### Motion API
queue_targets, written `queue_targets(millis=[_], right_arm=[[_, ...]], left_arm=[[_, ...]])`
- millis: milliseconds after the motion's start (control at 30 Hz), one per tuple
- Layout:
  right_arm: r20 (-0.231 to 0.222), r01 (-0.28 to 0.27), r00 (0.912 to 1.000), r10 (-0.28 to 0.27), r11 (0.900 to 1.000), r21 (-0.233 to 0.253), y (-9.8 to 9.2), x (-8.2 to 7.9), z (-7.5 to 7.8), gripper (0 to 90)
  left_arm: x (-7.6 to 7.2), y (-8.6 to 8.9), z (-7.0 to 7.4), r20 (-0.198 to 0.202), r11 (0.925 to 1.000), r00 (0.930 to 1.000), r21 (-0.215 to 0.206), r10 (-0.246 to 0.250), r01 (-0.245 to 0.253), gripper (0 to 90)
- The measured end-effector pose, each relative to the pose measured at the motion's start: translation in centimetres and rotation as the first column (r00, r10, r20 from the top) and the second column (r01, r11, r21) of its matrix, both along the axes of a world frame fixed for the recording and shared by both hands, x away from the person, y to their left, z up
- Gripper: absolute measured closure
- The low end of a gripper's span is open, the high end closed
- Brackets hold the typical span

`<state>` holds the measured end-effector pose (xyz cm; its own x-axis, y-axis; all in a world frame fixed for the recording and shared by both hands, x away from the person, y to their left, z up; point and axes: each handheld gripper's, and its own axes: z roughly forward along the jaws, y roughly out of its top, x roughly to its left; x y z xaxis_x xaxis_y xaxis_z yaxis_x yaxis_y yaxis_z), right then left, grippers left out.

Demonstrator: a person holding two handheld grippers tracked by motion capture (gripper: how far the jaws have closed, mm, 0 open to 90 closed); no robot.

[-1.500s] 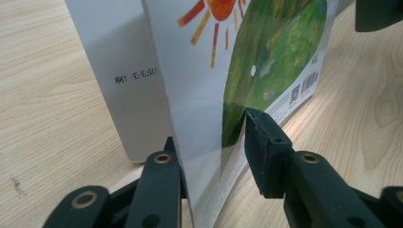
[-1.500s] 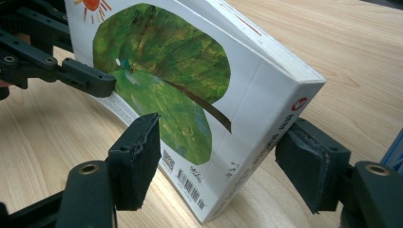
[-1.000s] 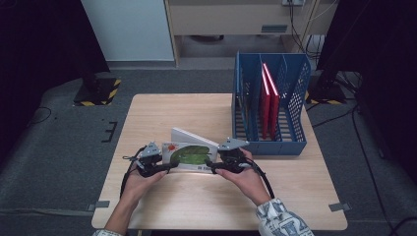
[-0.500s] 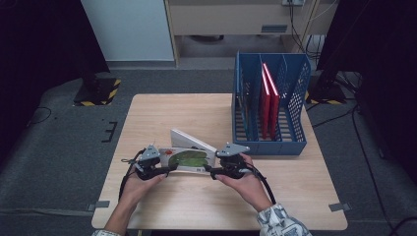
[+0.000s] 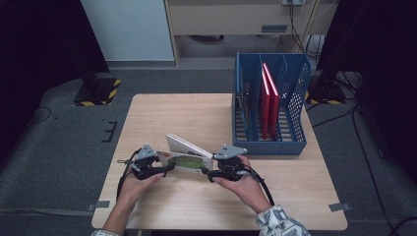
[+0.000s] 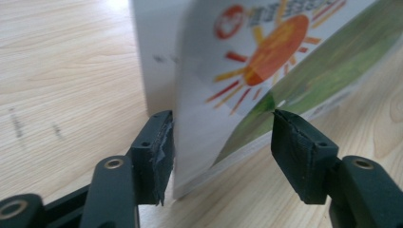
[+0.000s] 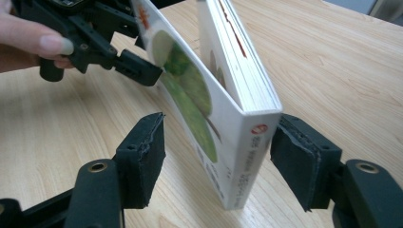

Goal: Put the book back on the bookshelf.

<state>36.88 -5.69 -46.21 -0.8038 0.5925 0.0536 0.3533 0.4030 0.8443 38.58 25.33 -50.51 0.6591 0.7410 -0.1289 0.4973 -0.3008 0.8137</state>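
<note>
A thin picture book point(image 5: 187, 157) with a sun and a green hill on its cover stands on its lower edge on the wooden table point(image 5: 196, 118), partly open. My left gripper point(image 5: 162, 168) is at its left end, open. In the left gripper view point(image 6: 221, 156) the front cover point(image 6: 247, 71) passes between the jaws, right beside the left pad point(image 6: 159, 156). My right gripper point(image 5: 210, 173) is at the spine end, also open. Its jaws point(image 7: 218, 156) straddle the spine point(image 7: 249, 161), and the right pad point(image 7: 299, 161) is close against it.
A blue file rack point(image 5: 246, 103) stands at the back right of the table with red books point(image 5: 269, 98) upright in one slot. A hand holds the left gripper point(image 7: 95, 47) beyond the book. The table edge runs close behind both hands.
Both grippers and the book have shifted slightly toward the near edge of the table. The jaws stay on either end of the book.
</note>
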Motion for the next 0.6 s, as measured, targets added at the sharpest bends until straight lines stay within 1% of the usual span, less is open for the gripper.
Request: queue_targets(millis=[67, 333, 367, 400, 500, 600], right_arm=[[0.002, -0.003, 1.0, 0.003, 1.0, 0.002, 0.2, -0.1, 0.0, 36.0], [0.002, -0.015, 0.9999, 0.015, 1.0, -0.004, 0.7, 0.1, 0.0, 33.6], [0.004, -0.017, 0.9998, 0.017, 1.0, -0.005, 0.7, 0.2, 0.0, 33.1], [0.004, -0.019, 0.9998, 0.019, 1.0, -0.005, 0.8, 0.3, 0.1, 32.5], [0.005, -0.025, 0.9997, 0.025, 1.0, -0.012, 1.0, 0.6, 0.1, 30.5], [0.002, -0.034, 0.9994, 0.034, 0.999, -0.012, 1.2, 0.9, 0.3, 27.7]], left_arm=[[0.0, 0.3, 0.0, -0.004, 0.9999, 0.9999, -0.007, 0.012, -0.012, 38.9], [0.1, 0.7, 0.3, 0.011, 0.9992, 0.9993, -0.018, 0.036, -0.036, 33.5], [0.0, 0.9, 0.5, 0.017, 0.9985, 0.9987, -0.025, 0.049, -0.048, 32.5], [0.0, 1.0, 0.6, 0.019, 0.9984, 0.9984, -0.023, 0.053, -0.052, 31.5], [0.0, 1.2, 0.7, 0.031, 0.9972, 0.9969, -0.021, 0.072, -0.071, 26.1], [-0.1, 1.3, 0.7, 0.025, 0.9971, 0.9969, -0.018, 0.074, -0.074, 18.9]])
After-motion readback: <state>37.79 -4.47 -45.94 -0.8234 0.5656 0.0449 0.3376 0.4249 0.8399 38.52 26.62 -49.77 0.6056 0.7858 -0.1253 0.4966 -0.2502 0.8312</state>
